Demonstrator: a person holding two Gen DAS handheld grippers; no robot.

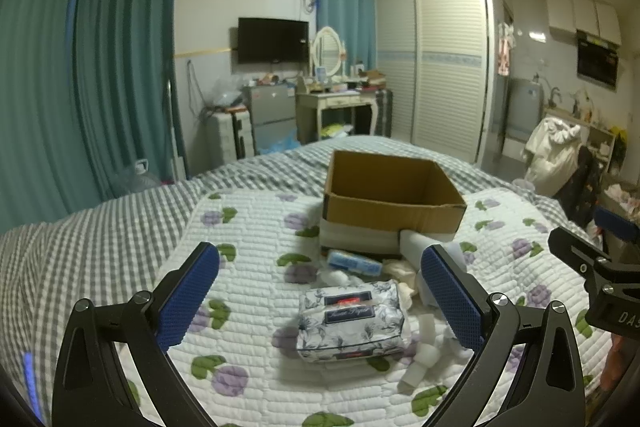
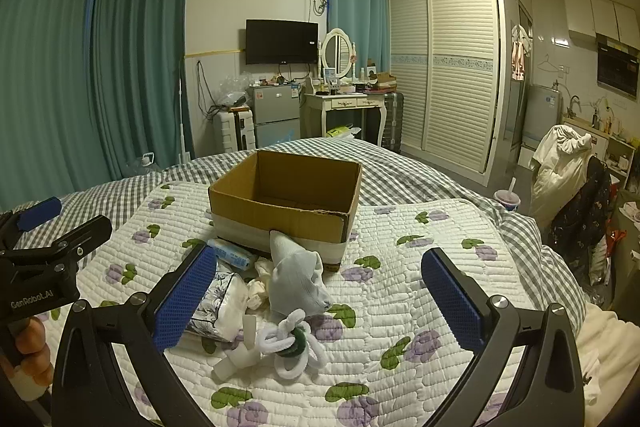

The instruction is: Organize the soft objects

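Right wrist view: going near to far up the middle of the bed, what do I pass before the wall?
White and green fuzzy loops → pale grey sock → cardboard box with nothing visible inside → grey checked bedsheet → dressing table at the wall.

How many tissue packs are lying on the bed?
2. A floral tissue pack lies nearest, between the left gripper fingers' line of sight; a smaller blue pack sits just before the cardboard box. The pile may hide more.

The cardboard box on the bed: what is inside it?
The cardboard box shows only bare brown inner walls and part of its floor; its near wall hides the rest of the floor.
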